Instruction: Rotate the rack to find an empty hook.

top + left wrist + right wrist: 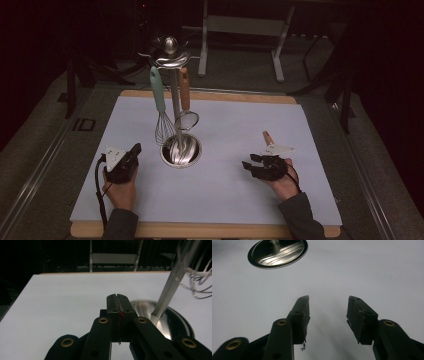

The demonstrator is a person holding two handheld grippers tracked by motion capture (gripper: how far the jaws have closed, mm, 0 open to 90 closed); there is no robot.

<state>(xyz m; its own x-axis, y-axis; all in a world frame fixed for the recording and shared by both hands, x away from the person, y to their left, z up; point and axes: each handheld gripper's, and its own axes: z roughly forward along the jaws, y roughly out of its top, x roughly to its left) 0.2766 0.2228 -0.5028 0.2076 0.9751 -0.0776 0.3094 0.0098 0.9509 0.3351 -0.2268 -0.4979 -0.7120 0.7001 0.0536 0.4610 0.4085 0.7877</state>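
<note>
Seen from the high view: a white mat [210, 190] spread over the wooden table [210, 231], with a steel utensil stand [176, 100] rising from a round polished base [181, 150] near the mat's middle. Hung from the stand's top: a whisk [161, 107] with a pale green handle, and a small strainer [186, 117] with a wooden handle, both dangling just above the base.

Left of the base, close but apart from it: the left hand-held gripper [134, 150], held in a hand at the mat's near left. Jaws pressed flat together with nothing between them, as the left gripper view [117, 305] makes plain; stand's pole and whisk wires just off to that gripper's right.

Well apart on the right side of the mat: the right hand-held gripper [250, 161], jaws spread wide over bare mat, empty in the right gripper view [328, 312]. Just beyond it, a small wooden-coloured piece [268, 136], possibly a utensil handle; too blurred to tell.
</note>
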